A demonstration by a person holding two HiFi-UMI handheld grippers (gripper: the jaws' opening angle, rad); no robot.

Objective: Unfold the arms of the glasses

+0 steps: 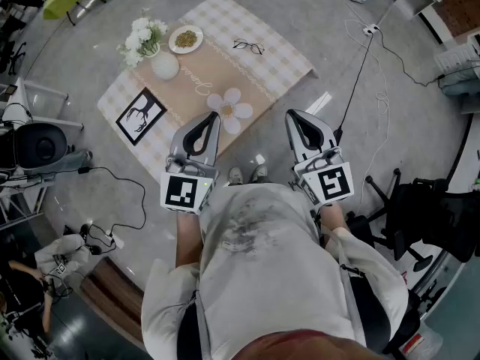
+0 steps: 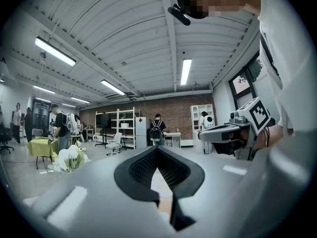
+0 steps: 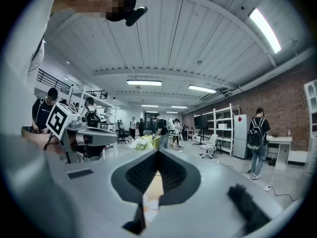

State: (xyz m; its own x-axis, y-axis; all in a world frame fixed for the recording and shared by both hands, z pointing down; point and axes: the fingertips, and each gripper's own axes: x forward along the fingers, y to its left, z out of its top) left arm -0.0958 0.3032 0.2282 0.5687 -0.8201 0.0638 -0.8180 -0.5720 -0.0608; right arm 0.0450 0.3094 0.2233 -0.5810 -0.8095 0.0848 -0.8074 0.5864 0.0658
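A pair of black-framed glasses (image 1: 248, 46) lies on the far right part of the low table (image 1: 289, 67), which has a checked cloth over it. The glasses are too small here to tell how their arms stand. I hold both grippers level at chest height, well short of the table's near edge and far from the glasses. My left gripper (image 1: 214, 116) (image 2: 157, 148) is shut, its tips meeting with nothing between them. My right gripper (image 1: 291, 115) (image 3: 158, 152) is also shut and empty.
On the table stand a white vase of white flowers (image 1: 154, 51), a plate of food (image 1: 185, 39), a framed black-and-white picture (image 1: 141, 115) and a flower-shaped mat (image 1: 231, 109). A power strip with its cable (image 1: 370, 29) lies on the floor at the right. A black office chair (image 1: 420, 208) stands at the right.
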